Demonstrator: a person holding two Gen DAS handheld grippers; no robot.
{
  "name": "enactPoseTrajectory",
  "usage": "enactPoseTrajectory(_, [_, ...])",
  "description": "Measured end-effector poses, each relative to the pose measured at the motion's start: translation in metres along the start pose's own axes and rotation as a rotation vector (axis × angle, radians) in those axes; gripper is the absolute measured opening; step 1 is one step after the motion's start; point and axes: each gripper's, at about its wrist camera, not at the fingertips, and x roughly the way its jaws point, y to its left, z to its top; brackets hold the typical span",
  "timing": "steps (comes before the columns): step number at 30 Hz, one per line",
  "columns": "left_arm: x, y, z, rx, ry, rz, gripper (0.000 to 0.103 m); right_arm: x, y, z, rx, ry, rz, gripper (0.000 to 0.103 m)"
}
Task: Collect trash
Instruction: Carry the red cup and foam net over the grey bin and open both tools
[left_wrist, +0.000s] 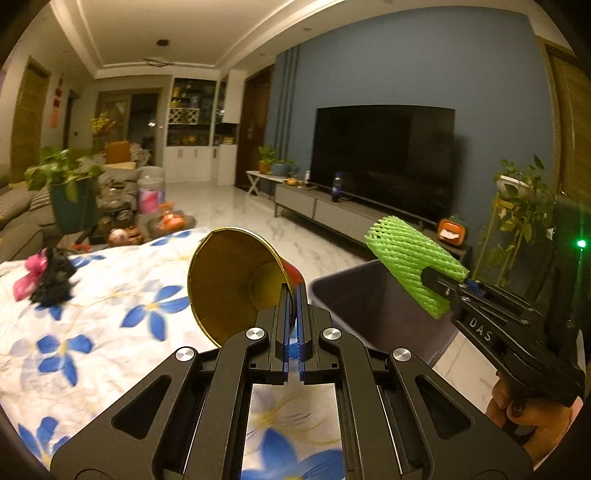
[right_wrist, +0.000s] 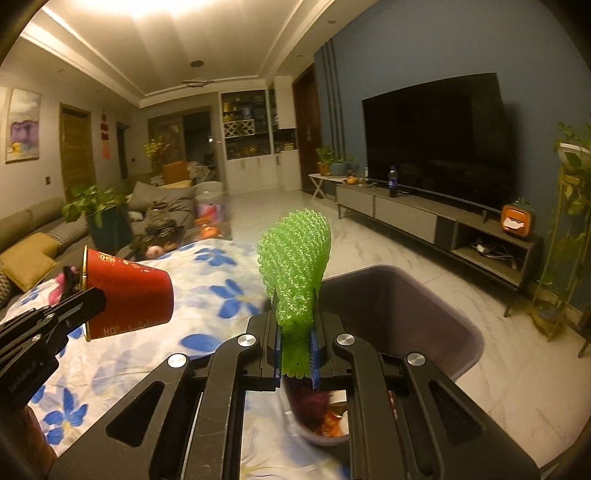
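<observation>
Jaws clamped on red cup (right_wrist: 129, 295) and green foam net (right_wrist: 295, 269); bin (right_wrist: 461, 332) trash only in right view.

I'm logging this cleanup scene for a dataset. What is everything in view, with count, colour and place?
Paper cup: 1, red outside, gold inside, in left gripper.
Foam net sleeve: 1, green, in right gripper, by the bin.
Trash bin: 1, grey-purple, beside table, trash inside.
Tablecloth: 1, white with blue flowers.
Pink-and-black clump: 1, on cloth.
TV: 1, black, on wall.
Bottle: 1, dark, on TV stand.
Left gripper: shut.
Right gripper: shut.
</observation>
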Motion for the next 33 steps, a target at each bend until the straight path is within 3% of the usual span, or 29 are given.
enactPoseTrajectory(13, [0.059,-0.059,0.004,0.030,0.021,-0.157,0.003,0.013,-0.049,-0.002,0.048,-0.002,-0.089,0.012])
enactPoseTrajectory(33, [0.110,-0.088,-0.005,0.029,0.072,-0.262,0.003,0.028,-0.059,-0.004,0.090,0.010,-0.109,0.014])
